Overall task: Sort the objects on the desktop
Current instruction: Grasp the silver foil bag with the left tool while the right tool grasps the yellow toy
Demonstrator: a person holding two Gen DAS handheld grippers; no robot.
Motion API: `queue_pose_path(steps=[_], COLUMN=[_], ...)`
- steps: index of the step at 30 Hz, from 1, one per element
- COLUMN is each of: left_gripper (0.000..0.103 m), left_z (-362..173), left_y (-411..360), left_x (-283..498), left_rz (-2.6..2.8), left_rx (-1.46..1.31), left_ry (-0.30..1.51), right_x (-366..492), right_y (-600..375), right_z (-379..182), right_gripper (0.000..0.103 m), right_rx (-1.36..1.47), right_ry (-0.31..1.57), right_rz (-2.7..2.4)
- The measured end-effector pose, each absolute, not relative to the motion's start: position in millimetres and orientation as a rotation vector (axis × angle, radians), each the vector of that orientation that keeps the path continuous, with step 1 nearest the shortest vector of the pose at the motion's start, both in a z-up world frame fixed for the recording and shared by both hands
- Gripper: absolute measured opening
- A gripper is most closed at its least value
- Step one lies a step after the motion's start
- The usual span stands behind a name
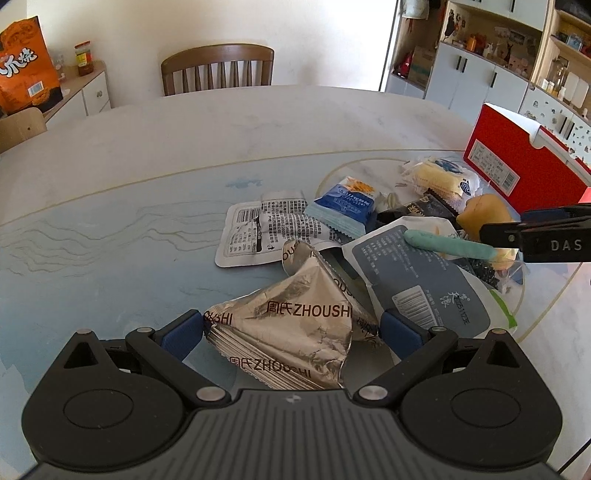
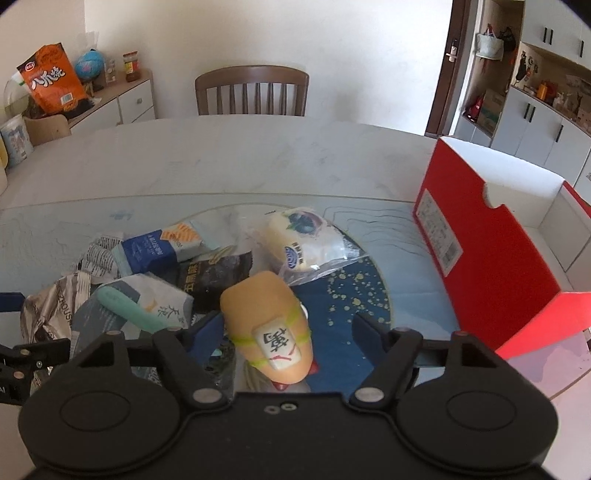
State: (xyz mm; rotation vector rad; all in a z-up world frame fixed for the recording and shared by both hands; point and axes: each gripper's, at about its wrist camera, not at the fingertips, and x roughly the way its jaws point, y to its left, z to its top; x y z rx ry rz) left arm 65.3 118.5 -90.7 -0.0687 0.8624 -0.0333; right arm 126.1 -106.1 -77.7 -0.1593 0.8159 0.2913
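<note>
Straddling the silver foil packet (image 1: 284, 332), left claw (image 1: 291, 328) pads touch its sides; right claw (image 2: 290, 332), open, brackets the yellow toy (image 2: 267, 325) lying lengthwise between its jaws.

A wooden chair (image 2: 252, 91) stands against the pale wall (image 2: 258, 33), white cabinets (image 2: 532, 122) at right.

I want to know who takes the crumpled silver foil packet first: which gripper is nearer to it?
Left. The left gripper straddles the crumpled silver foil packet; the right gripper sits over by the yellow plush toy.
</note>
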Motion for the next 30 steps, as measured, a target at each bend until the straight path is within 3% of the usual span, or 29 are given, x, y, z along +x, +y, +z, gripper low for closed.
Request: queue_pose_path(steps=[4,8,14,30], left_gripper=[0.101,0.093,0.074,0.071], left_z=[-91,-90,-89,-69], left_y=[118,118,118,123], left_x=[67,68,68,50], left_rz=[-0.047,-0.058,-0.056,-0.012], left_rx=[-0.067,-0.062,-0.066,-0.068], left_ry=[0.858,0.857,0.858,0.829], right_x=[129,130,131,121], right_y=[-104,-101,-100,-108], right_z=[-79,-78,-75,-57], right_gripper=[0.065,0.049,0.047,0.045], right_rx=[-0.149,-0.149,-0.153,-0.139], right_ry=[0.828,0.836,0.84,0.801], right_rz=[0.313,0.338,0.339,0.316])
